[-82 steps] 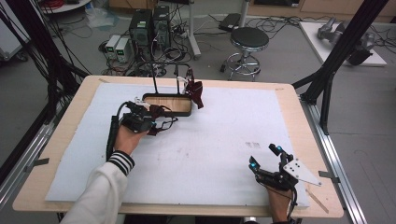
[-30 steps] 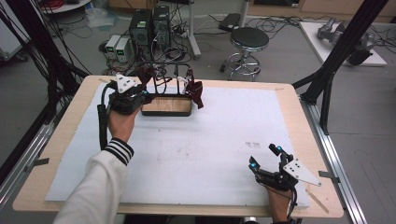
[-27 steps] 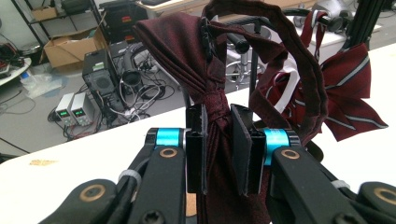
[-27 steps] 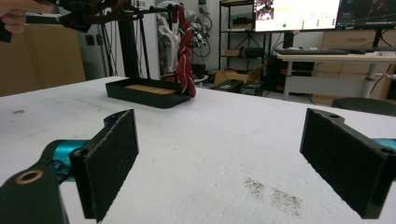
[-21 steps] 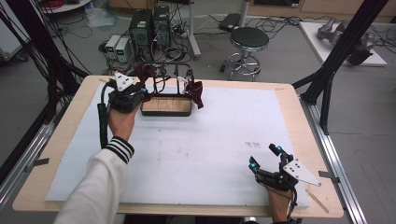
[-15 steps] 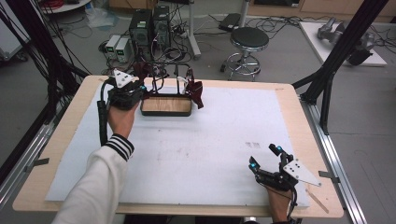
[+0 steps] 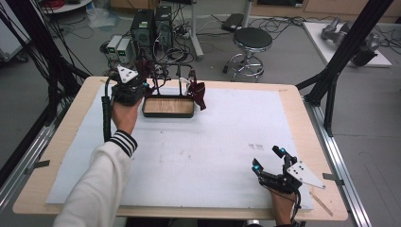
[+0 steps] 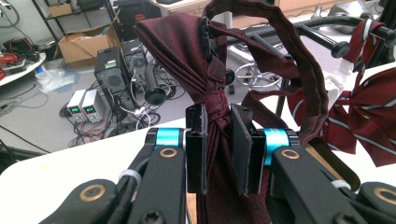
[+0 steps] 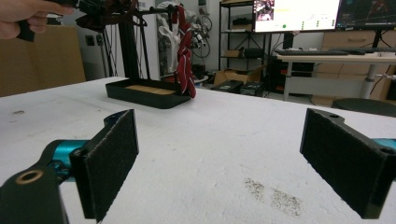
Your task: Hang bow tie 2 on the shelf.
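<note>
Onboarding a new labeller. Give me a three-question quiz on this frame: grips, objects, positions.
1. True or false: the left hand-held gripper is shut on a dark red bow tie.
2. The right hand-held gripper is: A) open over bare table, B) shut on a tie, C) inside the tray.
3. What hangs from the right end of the black rack above the wood-floored tray?

Key: 1 true. 2 A; it rests near the white table front edge. 3 A striped red bow tie.

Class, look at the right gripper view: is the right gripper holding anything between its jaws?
No. The right gripper has its jaws wide apart, with bare white table between them.
</note>
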`<state>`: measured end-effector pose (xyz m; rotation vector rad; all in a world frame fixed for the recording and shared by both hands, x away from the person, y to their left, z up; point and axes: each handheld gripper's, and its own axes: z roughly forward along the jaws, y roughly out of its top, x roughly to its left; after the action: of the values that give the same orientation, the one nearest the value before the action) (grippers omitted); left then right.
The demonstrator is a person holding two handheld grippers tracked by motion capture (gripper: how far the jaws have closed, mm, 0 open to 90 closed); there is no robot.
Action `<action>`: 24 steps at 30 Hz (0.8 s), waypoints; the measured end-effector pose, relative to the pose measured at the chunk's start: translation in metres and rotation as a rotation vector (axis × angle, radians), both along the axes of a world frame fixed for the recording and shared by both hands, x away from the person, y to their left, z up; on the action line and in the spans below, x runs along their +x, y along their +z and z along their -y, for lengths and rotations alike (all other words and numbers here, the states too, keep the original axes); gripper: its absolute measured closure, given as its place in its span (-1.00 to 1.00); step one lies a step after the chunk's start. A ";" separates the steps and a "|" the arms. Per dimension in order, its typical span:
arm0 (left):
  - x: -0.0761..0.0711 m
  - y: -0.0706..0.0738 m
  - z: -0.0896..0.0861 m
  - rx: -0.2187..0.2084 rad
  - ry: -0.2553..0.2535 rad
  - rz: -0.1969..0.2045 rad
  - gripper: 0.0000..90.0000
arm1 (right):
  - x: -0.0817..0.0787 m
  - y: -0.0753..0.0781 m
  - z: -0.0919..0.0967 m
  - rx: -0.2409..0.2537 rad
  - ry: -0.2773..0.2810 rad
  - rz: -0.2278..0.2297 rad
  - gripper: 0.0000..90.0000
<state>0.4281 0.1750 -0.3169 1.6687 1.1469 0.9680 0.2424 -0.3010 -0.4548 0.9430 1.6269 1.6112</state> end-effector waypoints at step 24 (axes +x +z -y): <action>0.019 -0.010 0.001 0.026 0.031 -0.047 0.70 | 0.000 0.000 0.000 0.002 0.001 -0.004 -0.77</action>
<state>0.4468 0.1745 -0.3266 1.7068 1.1993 0.9709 0.2424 -0.3008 -0.4547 0.9469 1.6292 1.6123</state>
